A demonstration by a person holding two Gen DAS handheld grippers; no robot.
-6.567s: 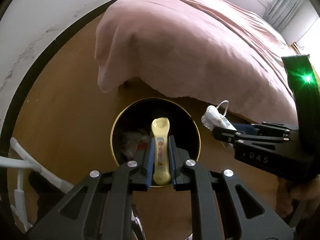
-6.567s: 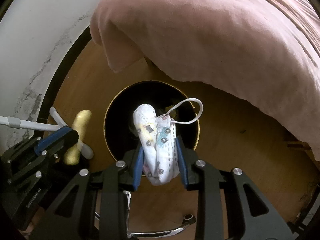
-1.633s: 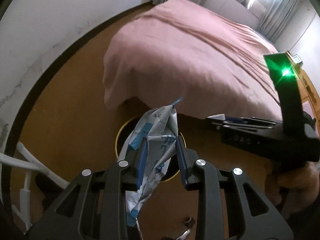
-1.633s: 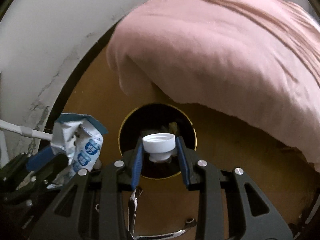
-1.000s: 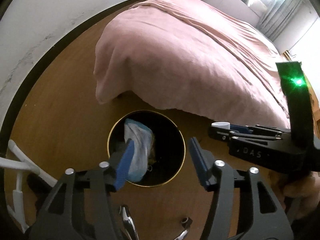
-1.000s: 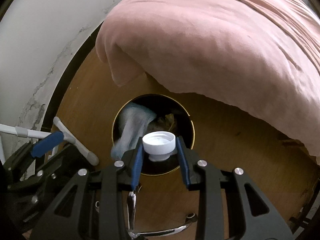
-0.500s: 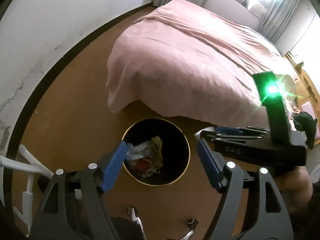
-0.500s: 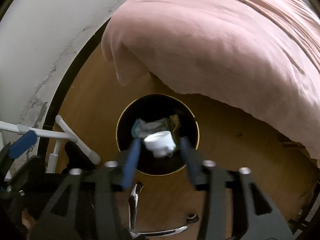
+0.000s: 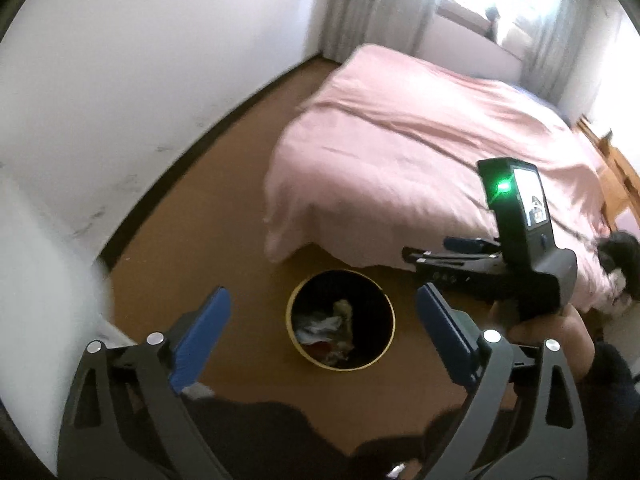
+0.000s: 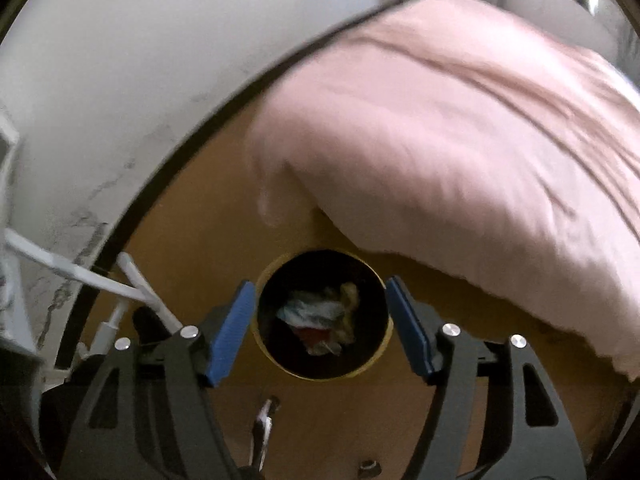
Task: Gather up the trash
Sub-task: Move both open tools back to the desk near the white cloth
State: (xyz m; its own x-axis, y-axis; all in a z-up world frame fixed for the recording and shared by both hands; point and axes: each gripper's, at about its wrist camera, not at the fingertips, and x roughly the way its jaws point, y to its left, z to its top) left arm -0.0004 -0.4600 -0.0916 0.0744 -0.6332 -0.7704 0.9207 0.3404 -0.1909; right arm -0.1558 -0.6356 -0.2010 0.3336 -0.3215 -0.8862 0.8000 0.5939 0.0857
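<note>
A round black bin with a gold rim (image 9: 294, 300) (image 10: 264, 276) stands on the wooden floor by the bed corner. Crumpled trash (image 9: 326, 330) (image 10: 316, 316) lies inside it: blue-white wrapper, yellowish and red bits. My left gripper (image 9: 320, 328) hangs high above the bin, its jaws still opening, nothing between the blue pads (image 9: 200, 334). My right gripper (image 10: 320, 326) is also above the bin, jaws opening and empty, and it shows from the side in the left wrist view (image 9: 420, 256), held by a hand (image 9: 548, 324).
A bed under a pink cover (image 9: 420, 148) (image 10: 460, 140) fills the right and back. A white wall with a dark skirting (image 9: 120, 80) runs on the left. White tube legs (image 10: 132, 284) and a chair base (image 10: 264, 420) stand near the bin.
The blue-white wrapper dropped from my left gripper and the white cap from my right, both into the bin. Both grippers opened wide and rose away from the bin.
</note>
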